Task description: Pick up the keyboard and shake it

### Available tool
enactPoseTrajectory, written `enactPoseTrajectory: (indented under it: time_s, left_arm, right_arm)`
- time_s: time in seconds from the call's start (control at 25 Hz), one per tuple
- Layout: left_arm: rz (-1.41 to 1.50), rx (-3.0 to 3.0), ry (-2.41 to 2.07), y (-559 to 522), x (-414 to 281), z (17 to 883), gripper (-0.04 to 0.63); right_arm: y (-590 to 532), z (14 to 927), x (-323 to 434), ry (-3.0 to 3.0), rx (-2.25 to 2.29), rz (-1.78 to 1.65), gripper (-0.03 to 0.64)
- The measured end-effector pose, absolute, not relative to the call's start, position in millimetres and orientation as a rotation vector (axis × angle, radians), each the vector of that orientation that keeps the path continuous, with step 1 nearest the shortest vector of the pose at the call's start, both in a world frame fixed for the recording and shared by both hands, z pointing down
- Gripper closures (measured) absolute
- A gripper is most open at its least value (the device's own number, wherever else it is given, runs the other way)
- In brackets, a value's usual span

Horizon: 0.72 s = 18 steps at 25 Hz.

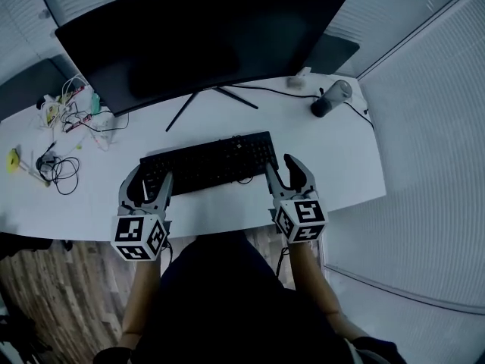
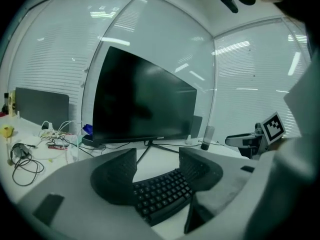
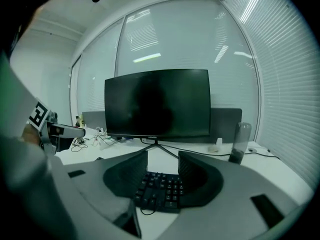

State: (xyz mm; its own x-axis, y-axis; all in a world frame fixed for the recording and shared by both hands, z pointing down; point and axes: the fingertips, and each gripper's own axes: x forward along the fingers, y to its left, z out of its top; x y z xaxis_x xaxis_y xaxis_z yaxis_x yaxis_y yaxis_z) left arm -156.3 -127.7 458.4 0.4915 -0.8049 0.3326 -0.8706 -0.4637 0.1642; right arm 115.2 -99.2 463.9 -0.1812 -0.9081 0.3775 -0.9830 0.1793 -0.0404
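A black keyboard (image 1: 208, 163) lies flat on the white desk (image 1: 341, 165), in front of the monitor. My left gripper (image 1: 150, 179) is at its near left corner, jaws apart, with the keyboard's left end (image 2: 162, 191) low between them and no pad pressing on it. At the near right corner my right gripper (image 1: 285, 167) also stands open. In the right gripper view the keyboard's right end (image 3: 160, 189) and a loop of its cable show in the gap between the jaws.
A wide dark monitor (image 1: 197, 40) on a splayed stand stands just behind the keyboard. Tangled cables and small items (image 1: 64, 139) lie at the desk's left. A dark cylindrical bottle (image 1: 331, 98) stands at the back right. The desk's front edge is close below both grippers.
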Motion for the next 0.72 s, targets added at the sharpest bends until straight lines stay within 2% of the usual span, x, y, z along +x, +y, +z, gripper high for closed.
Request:
enactPoseTrajectory:
  time_s: [0.4,0.72]
  left_arm:
    - [0.389,2.142,-1.368,-134.6,-181.1,528.4,0.311]
    - [0.534,1.998,-1.375,-142.6,-210.2,584.2,0.284]
  right_arm:
    - [-134.5,541.1,131.2,-2.062,1.598,0.582,0.420]
    - [-142.7,597.0,148.2,-1.979,1.491,0.761,0.376]
